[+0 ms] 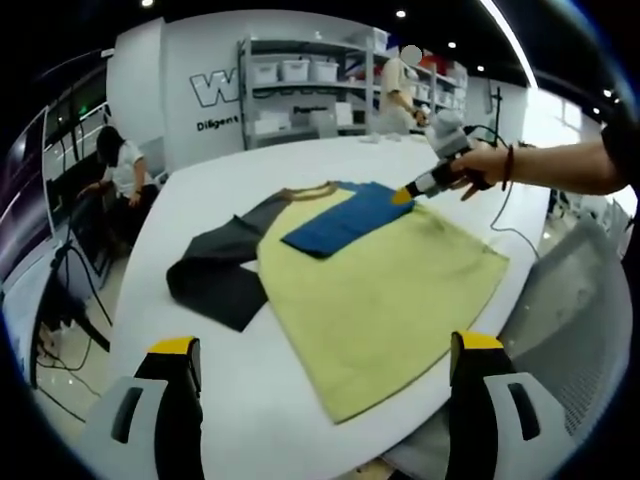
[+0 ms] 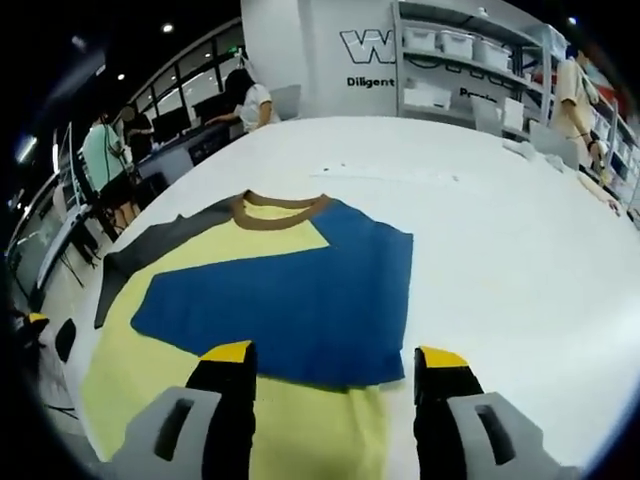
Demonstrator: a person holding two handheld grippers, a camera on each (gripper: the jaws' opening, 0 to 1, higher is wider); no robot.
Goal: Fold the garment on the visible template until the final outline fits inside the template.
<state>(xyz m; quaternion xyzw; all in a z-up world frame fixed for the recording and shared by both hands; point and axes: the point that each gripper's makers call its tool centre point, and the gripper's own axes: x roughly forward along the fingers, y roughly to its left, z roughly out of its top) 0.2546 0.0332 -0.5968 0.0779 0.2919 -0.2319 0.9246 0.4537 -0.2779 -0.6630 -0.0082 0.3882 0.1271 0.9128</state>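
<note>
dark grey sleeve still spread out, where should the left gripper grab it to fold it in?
Probably the dark grey sleeve at its outer cuff edge, coming from the table side away from the yellow body. It lies flat and splayed outward, so that free end lifts and folds across, matching the blue sleeve.

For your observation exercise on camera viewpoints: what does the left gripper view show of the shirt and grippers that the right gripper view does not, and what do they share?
Left gripper view: the whole yellow shirt, its dark sleeve spread flat, and the right gripper in a person's hand, reaching over the blue sleeve.

Right gripper view: its own open jaws over the blue sleeve's hem, close up.

Both: the blue sleeve folded across the yellow body, the brown collar, the white table.
</note>
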